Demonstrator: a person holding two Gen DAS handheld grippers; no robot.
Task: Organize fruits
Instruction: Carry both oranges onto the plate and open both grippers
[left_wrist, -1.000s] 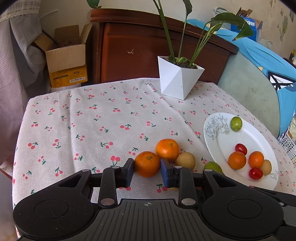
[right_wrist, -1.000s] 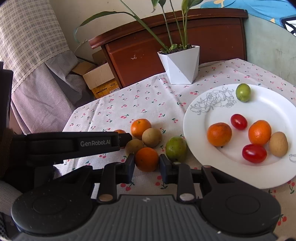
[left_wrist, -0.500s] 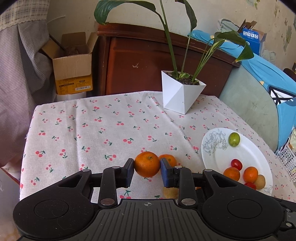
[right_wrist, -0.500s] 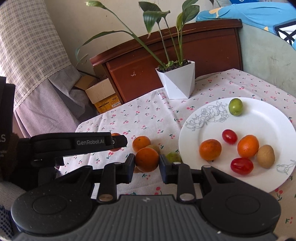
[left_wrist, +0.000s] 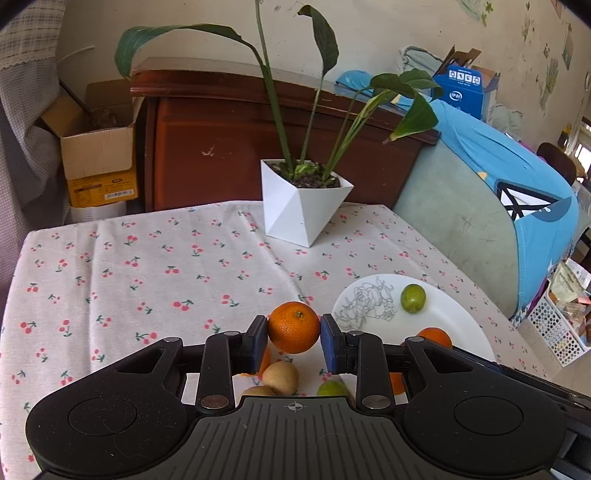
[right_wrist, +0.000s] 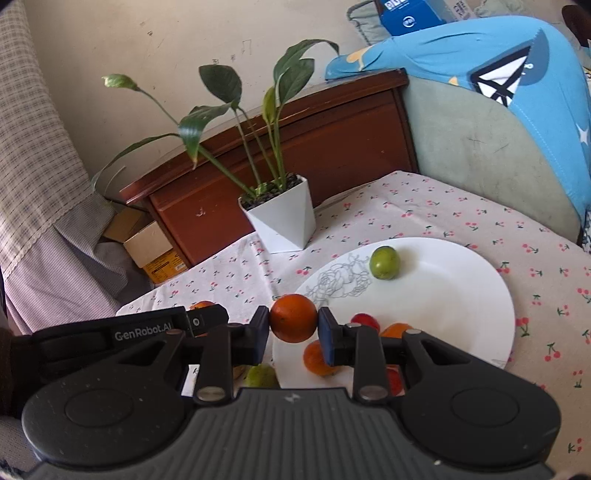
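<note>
Each gripper is clamped on an orange held above the worktop, but the right gripper (right_wrist: 293, 328) with its orange (right_wrist: 293, 323) hangs at the near-left rim of the plate (right_wrist: 461, 295), nearer than the left gripper (left_wrist: 294, 341) with its orange (left_wrist: 294, 326).

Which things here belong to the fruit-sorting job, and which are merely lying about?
Job: left gripper holding an orange; right gripper holding another orange; white plate; green fruit.
Lying about: potted plant; cardboard box.
</note>
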